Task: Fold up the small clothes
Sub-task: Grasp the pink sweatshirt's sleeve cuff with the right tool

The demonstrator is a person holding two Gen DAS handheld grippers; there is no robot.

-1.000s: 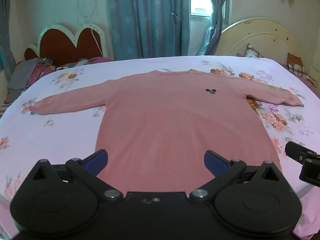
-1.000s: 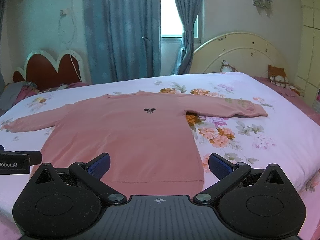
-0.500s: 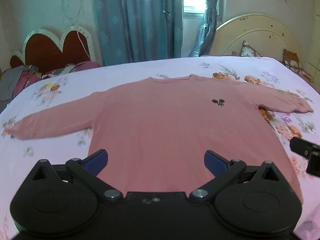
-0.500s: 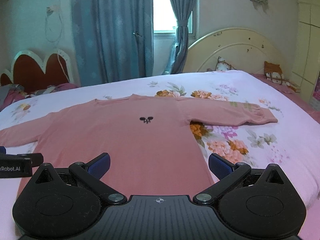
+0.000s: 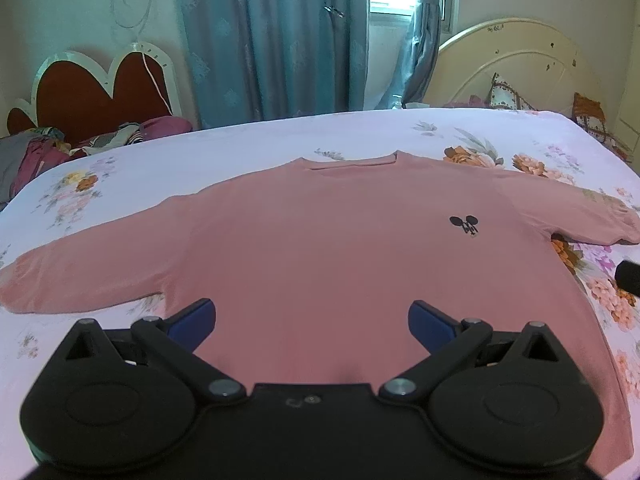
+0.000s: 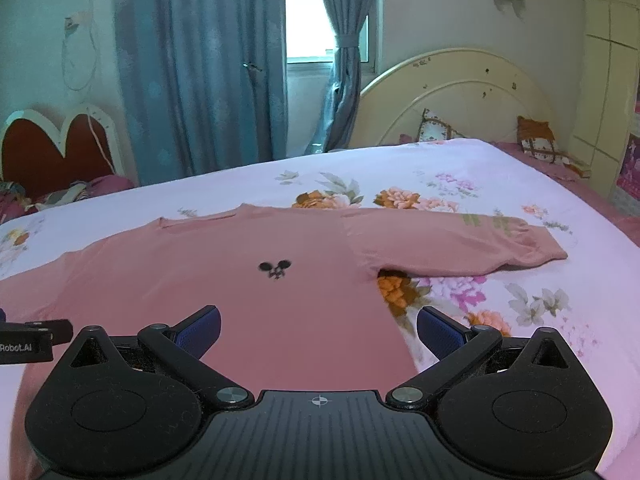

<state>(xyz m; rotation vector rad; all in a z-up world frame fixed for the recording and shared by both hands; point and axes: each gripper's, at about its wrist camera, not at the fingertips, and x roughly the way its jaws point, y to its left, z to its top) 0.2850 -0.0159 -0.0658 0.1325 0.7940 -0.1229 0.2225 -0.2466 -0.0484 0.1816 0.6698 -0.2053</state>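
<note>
Floral bedsheet (image 5: 248, 160) holds a flat pink sweater (image 5: 340, 248); left tool (image 5: 312, 318) and right tool (image 6: 318, 326) released.

The pink sweater (image 5: 320, 248) is soft matt knit cloth, lying smooth, with a small black printed emblem (image 5: 464, 225). The bedsheet (image 6: 460, 168) beneath is thin, smooth woven cloth with a floral print. Each tool, left (image 5: 312, 320) and right (image 6: 318, 326), has a matt black plastic body, dull metal pivot pins and blue ribbed, rubbery-looking pads (image 6: 438, 331). The far curtains (image 5: 272, 40) are patterned blue cloth. The cream headboard (image 6: 452, 92) looks painted, semi-gloss and chipped.
</note>
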